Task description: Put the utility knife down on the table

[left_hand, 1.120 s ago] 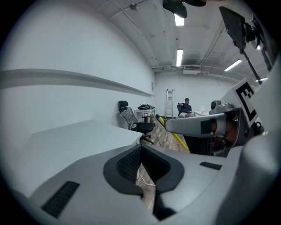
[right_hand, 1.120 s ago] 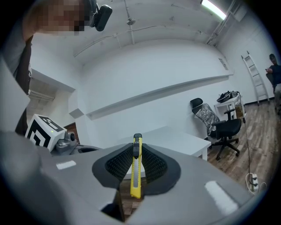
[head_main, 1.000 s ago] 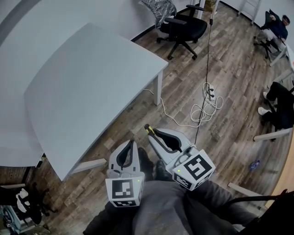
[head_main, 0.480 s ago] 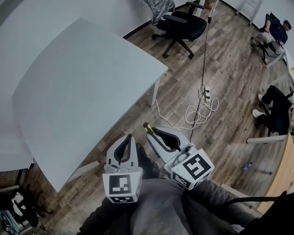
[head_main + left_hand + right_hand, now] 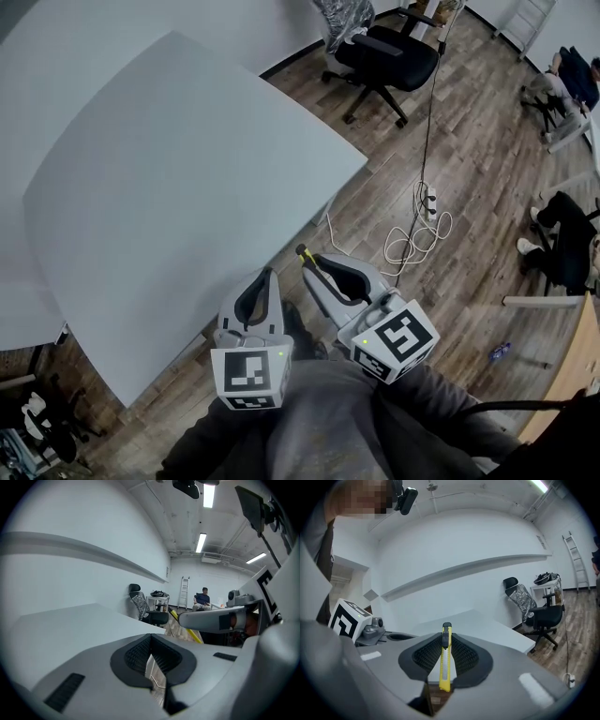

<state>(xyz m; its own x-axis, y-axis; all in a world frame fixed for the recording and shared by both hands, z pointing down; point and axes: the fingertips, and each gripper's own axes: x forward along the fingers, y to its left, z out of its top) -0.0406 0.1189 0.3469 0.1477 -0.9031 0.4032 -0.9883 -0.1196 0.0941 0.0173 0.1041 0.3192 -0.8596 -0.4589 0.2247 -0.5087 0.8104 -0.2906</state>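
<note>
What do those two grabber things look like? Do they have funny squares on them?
Yes! The left gripper and right gripper are pale grey plastic, each with two curved jaws lined with black ribbed pads. At the back, the left cube and right cube are white with black square markers and a tiny green light. The person's clothing looks grey.

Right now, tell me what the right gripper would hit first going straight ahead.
Probably the white table: the right gripper, shut on the utility knife, points toward its near edge; the knife's tip would touch first.
</note>
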